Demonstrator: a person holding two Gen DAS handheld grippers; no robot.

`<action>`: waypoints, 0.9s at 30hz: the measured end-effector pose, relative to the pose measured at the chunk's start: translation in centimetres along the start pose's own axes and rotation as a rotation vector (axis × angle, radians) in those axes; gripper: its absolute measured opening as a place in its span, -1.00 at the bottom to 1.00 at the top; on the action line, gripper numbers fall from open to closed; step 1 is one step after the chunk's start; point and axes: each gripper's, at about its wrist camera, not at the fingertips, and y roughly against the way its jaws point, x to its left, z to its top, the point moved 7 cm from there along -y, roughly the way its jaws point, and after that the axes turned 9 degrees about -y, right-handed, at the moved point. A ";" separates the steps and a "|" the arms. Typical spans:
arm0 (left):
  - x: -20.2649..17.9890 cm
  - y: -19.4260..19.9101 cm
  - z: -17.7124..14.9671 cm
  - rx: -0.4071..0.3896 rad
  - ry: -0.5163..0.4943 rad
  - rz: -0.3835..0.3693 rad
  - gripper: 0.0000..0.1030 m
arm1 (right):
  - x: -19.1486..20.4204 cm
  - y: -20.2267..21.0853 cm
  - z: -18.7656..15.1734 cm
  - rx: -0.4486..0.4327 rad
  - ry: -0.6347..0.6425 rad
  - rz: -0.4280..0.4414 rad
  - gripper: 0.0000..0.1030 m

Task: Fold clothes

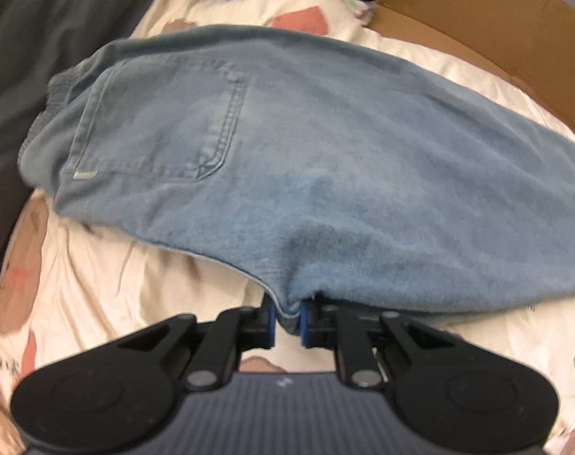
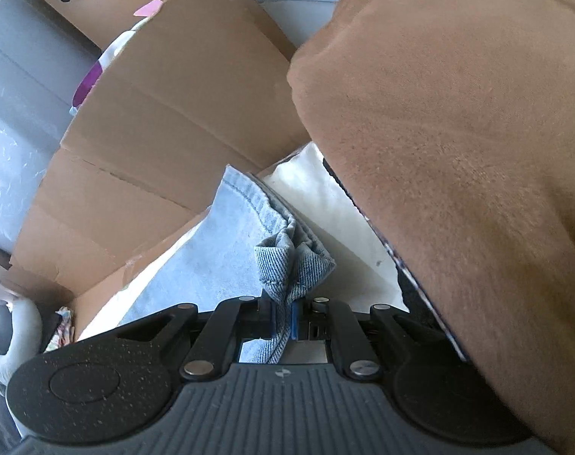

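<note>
Two grippers each pinch a part of one pair of light blue jeans (image 1: pixel 325 174) spread over a cream bedsheet (image 1: pixel 109 276) printed with red and green shapes. The left gripper (image 1: pixel 286 316) clamps a bunched edge of denim between its blue pads, the cloth lifted there from the sheet; a back pocket (image 1: pixel 162 121) faces up, with the elastic waistband at the left. The right gripper (image 2: pixel 283 318) has its jaws pressed together on a crumpled hem of the jeans (image 2: pixel 295 261), showing pale inner weave. A brown garment (image 2: pixel 458 174) fills the right of that view. Cardboard boxes (image 2: pixel 166 121) stand behind the bed, and a dark grey cloth (image 1: pixel 33 38) lies at the far left.
</note>
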 end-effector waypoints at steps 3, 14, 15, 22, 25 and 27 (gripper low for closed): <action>0.0 0.1 0.2 0.018 -0.002 0.013 -0.78 | 0.2 1.1 0.3 -0.010 -0.012 0.003 -0.90; 1.9 3.1 -2.1 0.034 -0.018 0.000 -0.78 | 3.0 1.3 0.6 0.006 0.024 -0.020 -0.89; 2.0 3.3 -2.3 0.034 -0.018 -0.001 -0.78 | 2.8 2.3 0.8 0.011 0.026 -0.022 -0.89; 2.0 4.8 -3.3 0.033 -0.026 -0.007 -0.79 | 0.6 8.6 -2.6 0.025 0.055 -0.037 -0.89; 1.8 5.0 -3.7 0.036 -0.028 -0.017 -0.79 | -0.6 10.5 -3.0 0.026 0.034 -0.039 -0.89; 1.8 5.2 -4.0 0.038 -0.028 -0.022 -0.79 | -1.4 11.7 -3.5 0.023 0.023 -0.043 -0.89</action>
